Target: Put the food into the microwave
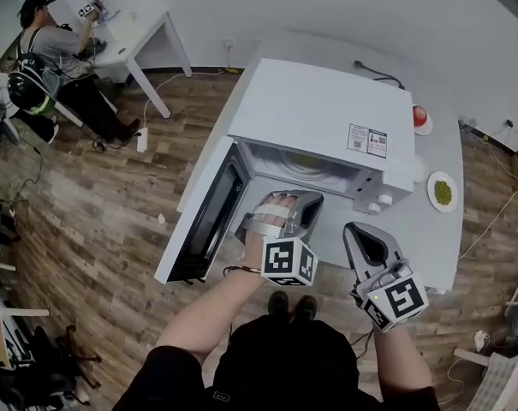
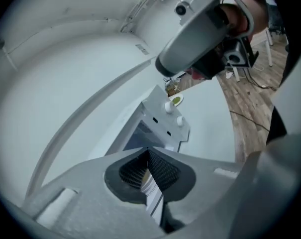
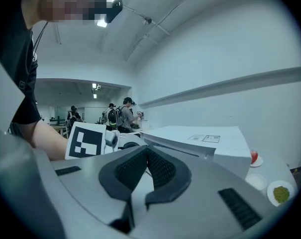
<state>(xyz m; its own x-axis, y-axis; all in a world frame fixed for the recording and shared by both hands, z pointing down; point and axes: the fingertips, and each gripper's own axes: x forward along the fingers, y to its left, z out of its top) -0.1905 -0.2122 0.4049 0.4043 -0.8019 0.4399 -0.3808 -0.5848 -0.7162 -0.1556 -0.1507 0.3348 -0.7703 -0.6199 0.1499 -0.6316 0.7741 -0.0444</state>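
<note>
The white microwave (image 1: 318, 114) stands on a white table (image 1: 430, 238) with its door (image 1: 209, 221) swung open to the left. A pale round plate (image 1: 306, 168) shows inside the cavity; what lies on it is hidden. My left gripper (image 1: 294, 199) is shut and empty, just in front of the opening. To its right my right gripper (image 1: 354, 228) is also shut and empty, near the control panel (image 1: 377, 197). The left gripper view looks past shut jaws (image 2: 149, 151) at the panel's knobs (image 2: 172, 112). In the right gripper view the pads (image 3: 160, 166) meet.
Right of the microwave the table carries a plate of green food (image 1: 443, 191), a small white dish (image 1: 419, 169) and a red item on a saucer (image 1: 421, 116). A cable (image 1: 374, 71) runs behind. A person (image 1: 62, 54) sits at another table at the far left. The floor is wood.
</note>
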